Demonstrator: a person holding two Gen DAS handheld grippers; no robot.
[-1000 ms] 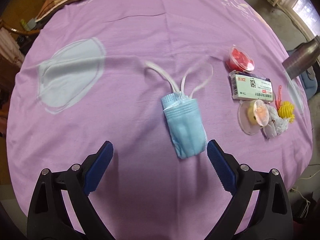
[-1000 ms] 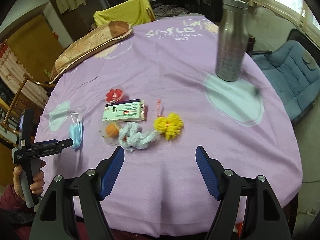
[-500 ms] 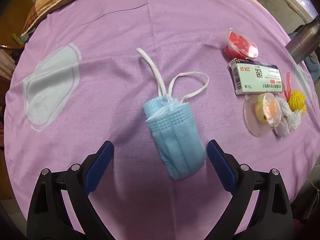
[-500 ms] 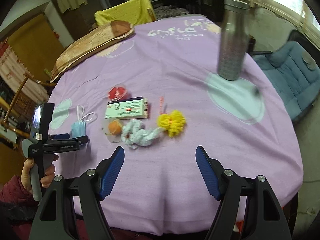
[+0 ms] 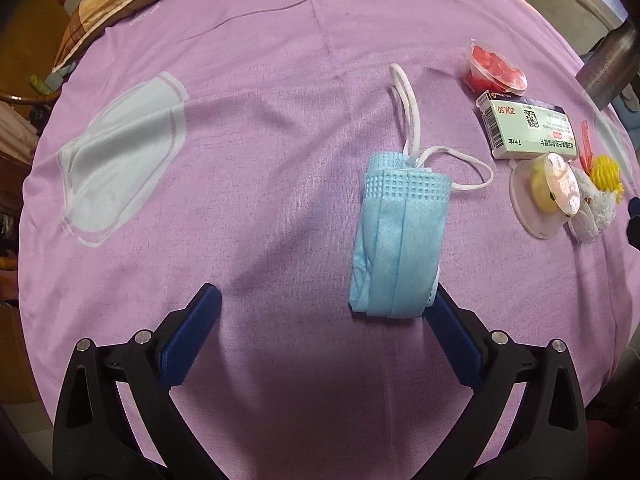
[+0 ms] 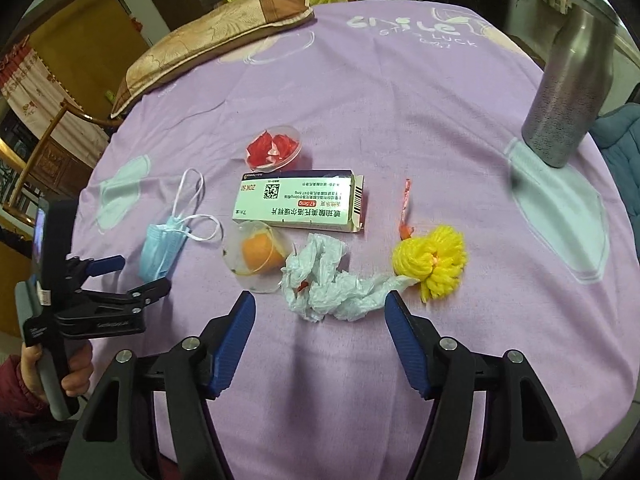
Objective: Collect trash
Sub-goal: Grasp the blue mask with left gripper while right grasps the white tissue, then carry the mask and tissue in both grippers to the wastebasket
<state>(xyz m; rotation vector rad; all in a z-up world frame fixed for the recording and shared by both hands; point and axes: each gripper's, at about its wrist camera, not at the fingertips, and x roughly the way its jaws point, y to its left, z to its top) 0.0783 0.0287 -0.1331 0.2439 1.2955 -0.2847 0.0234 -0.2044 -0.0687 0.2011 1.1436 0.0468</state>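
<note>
A folded blue face mask (image 5: pixel 400 240) with white ear loops lies on the purple cloth, just ahead of my open left gripper (image 5: pixel 324 300); its near end touches the right finger. It also shows in the right wrist view (image 6: pixel 162 248). My right gripper (image 6: pixel 320 308) is open, with a crumpled white tissue (image 6: pixel 324 280) between its tips. Around it lie a clear cup with orange inside (image 6: pixel 256 256), a white and green medicine box (image 6: pixel 300 206), a cup of red scraps (image 6: pixel 274 150), a yellow netting ball (image 6: pixel 432 262) and a red wrapper strip (image 6: pixel 405 210).
A steel bottle (image 6: pixel 568 92) stands at the far right on the round table (image 6: pixel 400 92). A tan pillow (image 6: pixel 216 36) lies at the far edge. A blue chair (image 6: pixel 616 140) stands beyond the right edge. The left gripper (image 6: pixel 120 280) shows at the left.
My left gripper has moved forward, so the mask now lies by its right finger. My right gripper has moved closer to the tissue, which now sits between its tips.
</note>
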